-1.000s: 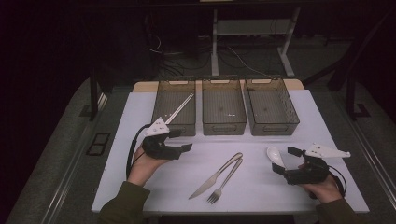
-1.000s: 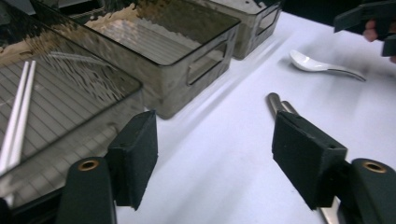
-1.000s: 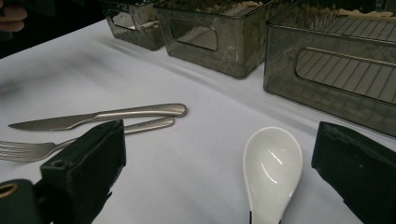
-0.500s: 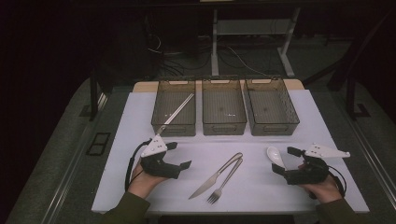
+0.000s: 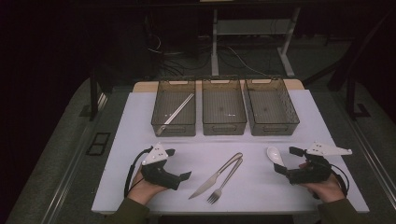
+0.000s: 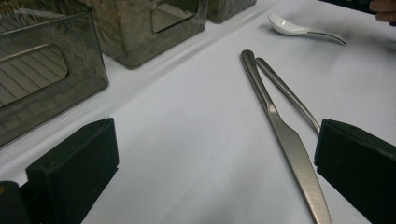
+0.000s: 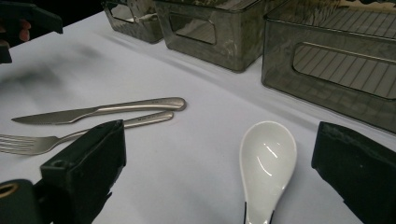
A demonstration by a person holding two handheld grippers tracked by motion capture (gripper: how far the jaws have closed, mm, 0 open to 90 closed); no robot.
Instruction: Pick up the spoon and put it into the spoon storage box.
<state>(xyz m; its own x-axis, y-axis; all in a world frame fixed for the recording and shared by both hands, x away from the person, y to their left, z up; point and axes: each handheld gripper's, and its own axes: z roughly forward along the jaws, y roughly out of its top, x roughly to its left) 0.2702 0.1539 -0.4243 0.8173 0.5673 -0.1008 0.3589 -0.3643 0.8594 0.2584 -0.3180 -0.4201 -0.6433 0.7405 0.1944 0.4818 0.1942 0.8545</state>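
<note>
A pair of metal chopsticks lies slanted in the left of three smoky plastic bins. A knife and a fork lie crossed at mid-table; in the left gripper view the knife runs ahead toward the right jaw. My left gripper rests low left of them. Its jaws have just been opening and stand wide, holding nothing. A white spoon lies bowl-up in front of my right gripper. Both jaws of the right gripper are open, one on each side of the spoon.
The middle bin and right bin stand in a row at the back of the white table. The left gripper's black cable loops by the near left edge. Dark floor and desk legs lie beyond.
My left gripper has drawn back from the left bin toward the near edge and sunk to the table, its jaws wider. The chopsticks stay in the bin. The right gripper has kept still.
</note>
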